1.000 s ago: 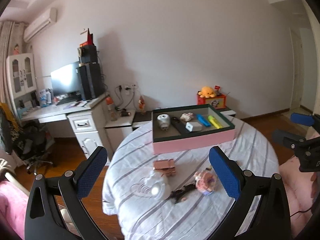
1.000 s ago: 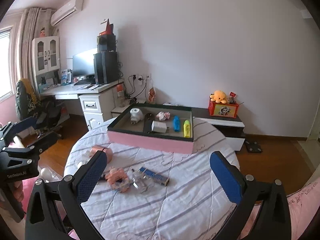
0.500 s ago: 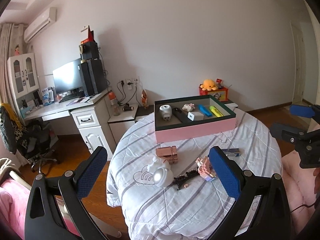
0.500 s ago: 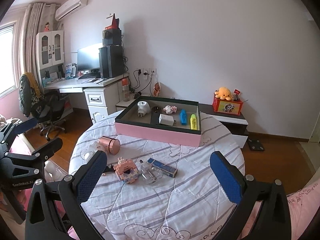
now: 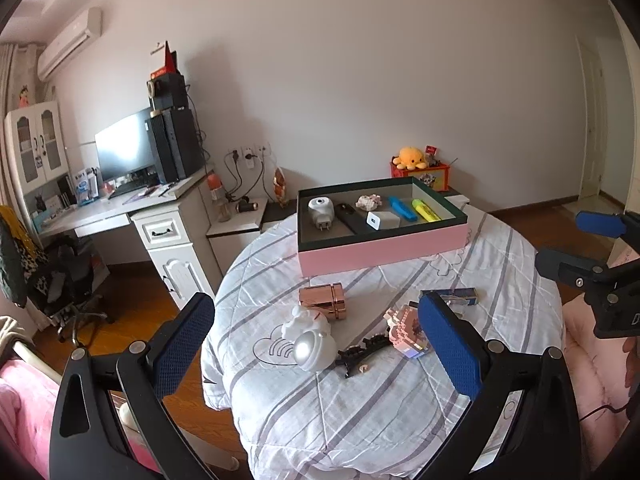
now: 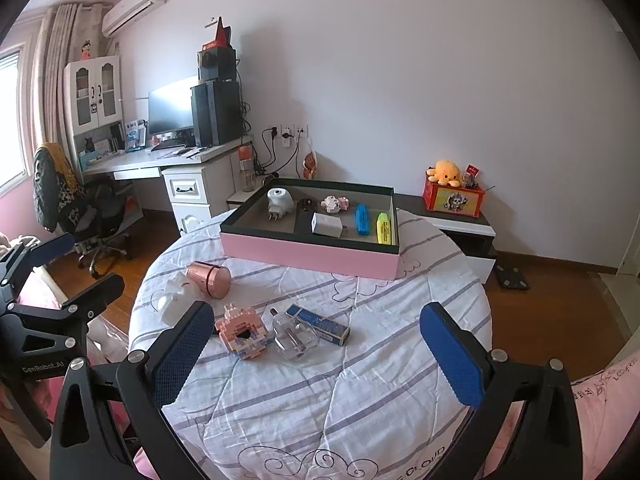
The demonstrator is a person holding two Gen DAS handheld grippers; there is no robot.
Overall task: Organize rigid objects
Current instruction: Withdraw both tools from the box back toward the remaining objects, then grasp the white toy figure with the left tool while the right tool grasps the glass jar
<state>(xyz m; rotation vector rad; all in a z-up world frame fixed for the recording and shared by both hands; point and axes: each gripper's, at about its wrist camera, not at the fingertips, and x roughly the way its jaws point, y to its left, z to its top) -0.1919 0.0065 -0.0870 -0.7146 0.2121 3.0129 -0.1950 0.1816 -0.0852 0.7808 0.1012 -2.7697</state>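
A round table with a striped cloth (image 5: 500, 264) (image 6: 400, 320) carries a pink box (image 5: 380, 248) (image 6: 308, 252) holding a white plug, a charger, two markers and small items. In front lie a rose-gold cylinder (image 5: 322, 300) (image 6: 210, 278), a white figure (image 5: 310, 340) (image 6: 174, 298), a black hair clip (image 5: 360, 354), a pink block toy (image 5: 406, 334) (image 6: 242, 332), a clear plug (image 6: 294, 338) and a blue box (image 5: 456, 294) (image 6: 320, 324). My left gripper (image 5: 316, 344) and right gripper (image 6: 316, 354) are open, empty, above the table's near side.
A white desk (image 5: 120, 208) (image 6: 160, 160) with monitor and PC tower stands at the left, with an office chair (image 5: 60, 276) (image 6: 92, 220). A low cabinet with a red box and an orange plush (image 5: 416, 160) (image 6: 452, 184) is behind the table. Pink bedding lies near both grippers.
Both views have tilted down and drawn back a little, so the table and loose objects show more fully. Nothing on the table has moved; both grippers stay open.
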